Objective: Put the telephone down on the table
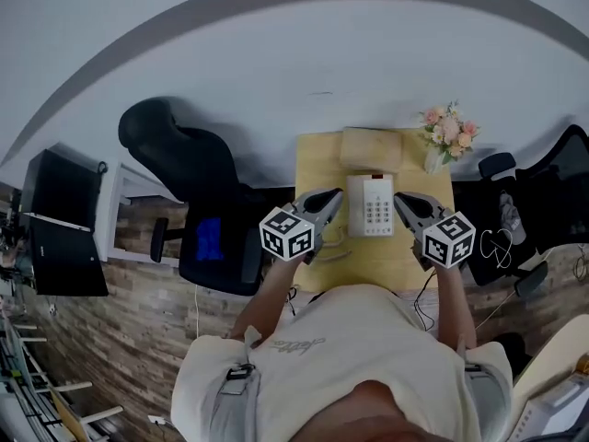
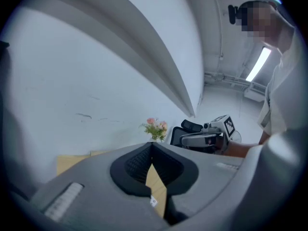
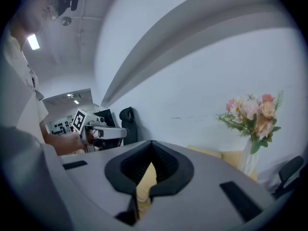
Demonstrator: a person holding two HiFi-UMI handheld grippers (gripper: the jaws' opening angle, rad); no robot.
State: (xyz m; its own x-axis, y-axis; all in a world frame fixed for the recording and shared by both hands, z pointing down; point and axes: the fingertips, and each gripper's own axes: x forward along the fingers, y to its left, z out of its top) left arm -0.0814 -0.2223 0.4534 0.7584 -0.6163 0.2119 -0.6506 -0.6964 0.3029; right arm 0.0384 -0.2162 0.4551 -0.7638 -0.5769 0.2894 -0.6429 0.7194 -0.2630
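White telephone [image 1: 371, 206] lies on the yellow table [image 1: 313, 168], between my left gripper [image 1: 329, 197] and right gripper [image 1: 401, 201]. I find both jaw pairs closed together, holding nothing.

We note white telephone [image 1: 372, 205], grey keys, between grippers. Left gripper [image 1: 333, 197], right gripper [image 1: 401, 201]: grey, black at jaws, black-and-white square markers. Pale yellow table [image 1: 313, 159] beneath both. Pink, peach flowers [image 1: 449, 129] beyond right gripper. Black chair [image 1: 184, 155] left of left gripper. Brown plank-patterned floor [image 1: 138, 293].
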